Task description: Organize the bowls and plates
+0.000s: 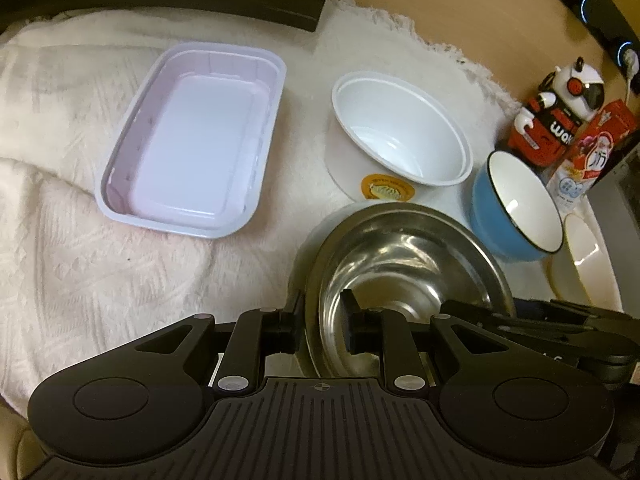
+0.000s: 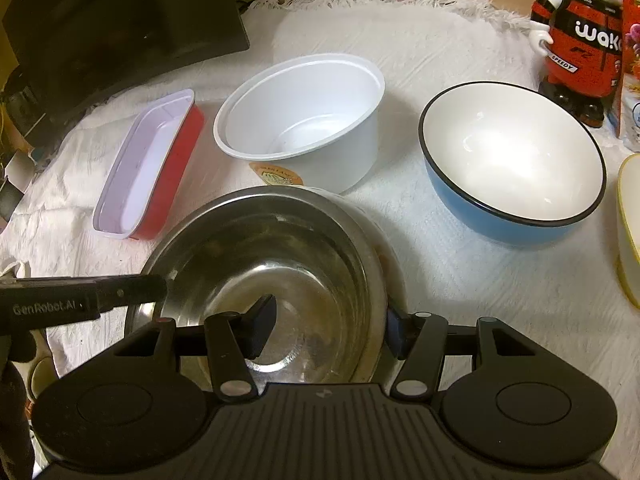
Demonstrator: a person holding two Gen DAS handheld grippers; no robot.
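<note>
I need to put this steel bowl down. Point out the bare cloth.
Widest bare cloth lies this side of the rectangular tray. A narrower patch sits between the steel bowl and the blue bowl. Crowded: the white plastic bowl and the figurine.

Cream dish (image 2: 630, 216) cut by the right edge — figurine (image 2: 576, 32) headless.

A stainless steel bowl (image 2: 272, 280) is sitting upright on the white cloth, nearest the grippers, its rim being straddled by both pairs of fingers. Just beyond it, a white plastic bowl (image 2: 304, 120) with an orange label is standing upright. Farther left, a rectangular red tray (image 2: 148, 168) with a white interior is lying; to the right, a blue bowl (image 2: 512, 160) with a white interior and black rim is resting.
</note>
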